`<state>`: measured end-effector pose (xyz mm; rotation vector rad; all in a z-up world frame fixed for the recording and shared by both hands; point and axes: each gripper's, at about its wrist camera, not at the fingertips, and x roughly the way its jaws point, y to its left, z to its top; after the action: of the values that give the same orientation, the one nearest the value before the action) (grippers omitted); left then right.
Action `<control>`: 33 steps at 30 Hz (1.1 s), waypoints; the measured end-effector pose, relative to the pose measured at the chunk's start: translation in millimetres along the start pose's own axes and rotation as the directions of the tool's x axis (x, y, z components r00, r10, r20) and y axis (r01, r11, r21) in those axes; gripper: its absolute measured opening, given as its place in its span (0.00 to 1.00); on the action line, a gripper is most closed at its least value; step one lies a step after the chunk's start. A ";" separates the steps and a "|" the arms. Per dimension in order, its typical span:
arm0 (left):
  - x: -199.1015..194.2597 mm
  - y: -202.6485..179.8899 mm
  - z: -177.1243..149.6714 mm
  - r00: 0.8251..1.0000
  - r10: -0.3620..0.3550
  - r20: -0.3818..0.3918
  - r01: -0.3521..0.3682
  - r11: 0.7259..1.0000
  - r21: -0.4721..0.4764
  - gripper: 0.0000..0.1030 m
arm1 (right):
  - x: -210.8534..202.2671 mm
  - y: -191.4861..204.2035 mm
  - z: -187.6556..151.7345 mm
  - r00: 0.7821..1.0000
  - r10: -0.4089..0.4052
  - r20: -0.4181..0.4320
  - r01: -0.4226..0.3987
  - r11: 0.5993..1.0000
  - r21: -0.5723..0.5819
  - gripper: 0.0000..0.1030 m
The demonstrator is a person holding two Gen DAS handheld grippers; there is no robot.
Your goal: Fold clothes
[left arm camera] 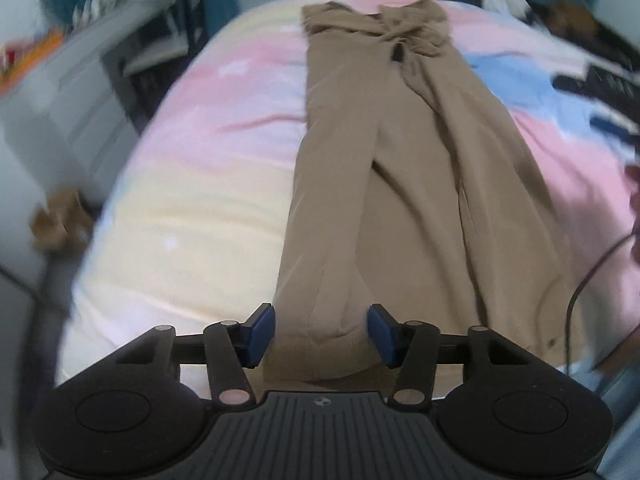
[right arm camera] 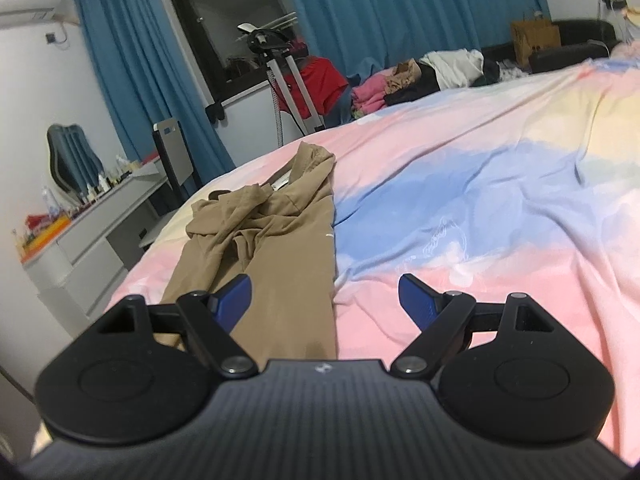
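Note:
A pair of tan trousers (left arm camera: 384, 184) lies lengthwise on the pastel pink, yellow and blue bedsheet (left arm camera: 208, 184), legs side by side, bunched waistband at the far end. My left gripper (left arm camera: 321, 336) is open, its blue pads either side of the left leg's hem, holding nothing. In the right wrist view the trousers (right arm camera: 276, 248) run from the crumpled waistband toward the camera. My right gripper (right arm camera: 325, 300) is open above the trousers' right edge and the sheet (right arm camera: 480, 208), holding nothing.
A grey desk (right arm camera: 100, 224) with bottles stands left of the bed. A pile of clothes (right arm camera: 424, 76) lies at the bed's far edge by blue curtains (right arm camera: 400, 8). Dark items (left arm camera: 600, 76) and a black cable (left arm camera: 576, 292) lie at right.

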<state>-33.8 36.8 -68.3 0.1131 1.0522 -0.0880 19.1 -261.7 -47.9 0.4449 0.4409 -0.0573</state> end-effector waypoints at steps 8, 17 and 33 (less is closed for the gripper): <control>-1.4 -20.6 -3.4 0.998 0.065 -0.001 -0.064 0.989 0.132 0.05 | 3.7 1.2 -2.7 0.999 0.020 -0.030 -0.020 1.000 0.012 0.80; -49.9 -88.4 -19.3 0.975 0.019 0.223 -0.129 0.863 0.488 0.05 | 9.9 3.1 -4.4 0.988 0.128 -0.090 -0.121 0.990 0.075 0.80; -20.6 -74.0 -38.0 0.997 0.022 0.069 -0.052 0.874 0.482 0.58 | 41.5 48.3 -34.8 0.775 0.537 -0.332 -0.484 0.843 0.236 0.50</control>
<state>-86.1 -31.1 -72.8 0.5839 0.9473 -0.3199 49.9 -201.4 -74.2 0.7079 0.6946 0.5488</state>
